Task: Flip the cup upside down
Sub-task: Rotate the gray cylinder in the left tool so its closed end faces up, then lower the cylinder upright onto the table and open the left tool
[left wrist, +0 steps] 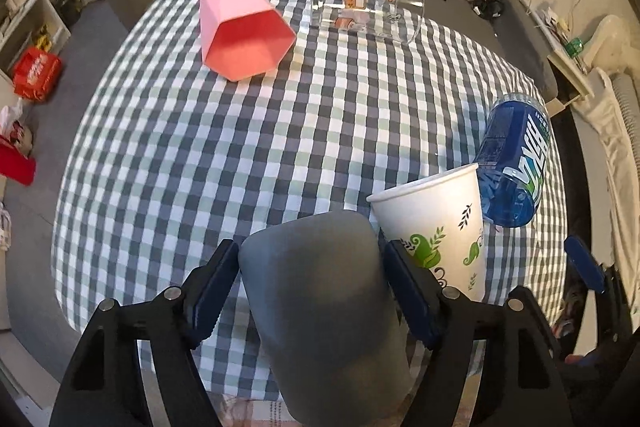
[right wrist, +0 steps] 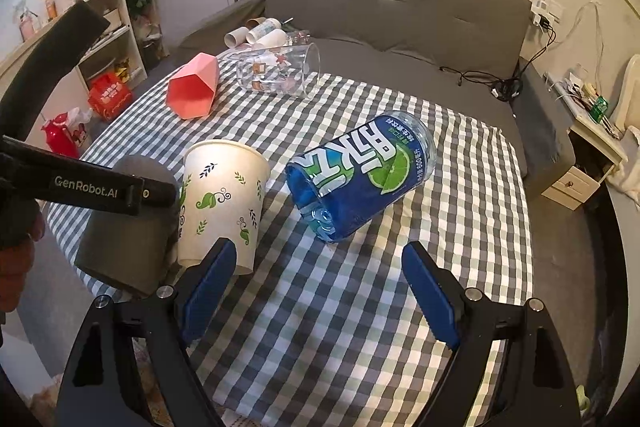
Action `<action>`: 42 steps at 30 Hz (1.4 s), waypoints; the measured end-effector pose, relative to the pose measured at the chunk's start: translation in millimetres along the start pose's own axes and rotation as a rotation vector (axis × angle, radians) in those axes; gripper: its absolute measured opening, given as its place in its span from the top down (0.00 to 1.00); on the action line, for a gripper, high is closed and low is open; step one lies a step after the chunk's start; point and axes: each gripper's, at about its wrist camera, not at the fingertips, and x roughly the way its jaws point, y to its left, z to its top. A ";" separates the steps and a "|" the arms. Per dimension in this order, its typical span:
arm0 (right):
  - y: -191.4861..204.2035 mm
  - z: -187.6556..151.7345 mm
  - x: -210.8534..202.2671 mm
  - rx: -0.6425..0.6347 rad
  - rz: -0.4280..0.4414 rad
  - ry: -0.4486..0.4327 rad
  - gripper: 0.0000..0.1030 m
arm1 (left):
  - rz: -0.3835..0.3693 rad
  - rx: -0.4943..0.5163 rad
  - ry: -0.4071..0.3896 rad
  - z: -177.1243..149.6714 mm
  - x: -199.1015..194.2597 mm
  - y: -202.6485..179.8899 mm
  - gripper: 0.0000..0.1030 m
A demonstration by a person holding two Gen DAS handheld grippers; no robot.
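Note:
My left gripper (left wrist: 310, 295) is shut on a grey cup (left wrist: 324, 311), which stands upside down with its closed base up at the near edge of the checked table (left wrist: 240, 155). The same grey cup (right wrist: 132, 227) shows at the left of the right wrist view, with the left gripper's finger across it. My right gripper (right wrist: 320, 291) is open and empty above the table's near side. A white paper cup with green leaves (left wrist: 436, 227) (right wrist: 224, 199) stands upright just right of the grey cup.
A blue plastic cup (right wrist: 360, 175) (left wrist: 516, 163) lies on its side right of the paper cup. A pink faceted cup (left wrist: 244, 27) (right wrist: 194, 87) and a clear glass (left wrist: 368, 7) (right wrist: 280, 71) lie on their sides at the far end. A grey sofa (right wrist: 400, 7) stands behind.

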 end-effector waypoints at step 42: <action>-7.3 -14.0 30.3 0.043 -0.022 0.050 0.17 | 0.086 0.153 -0.496 19.6 -13.5 -12.9 0.18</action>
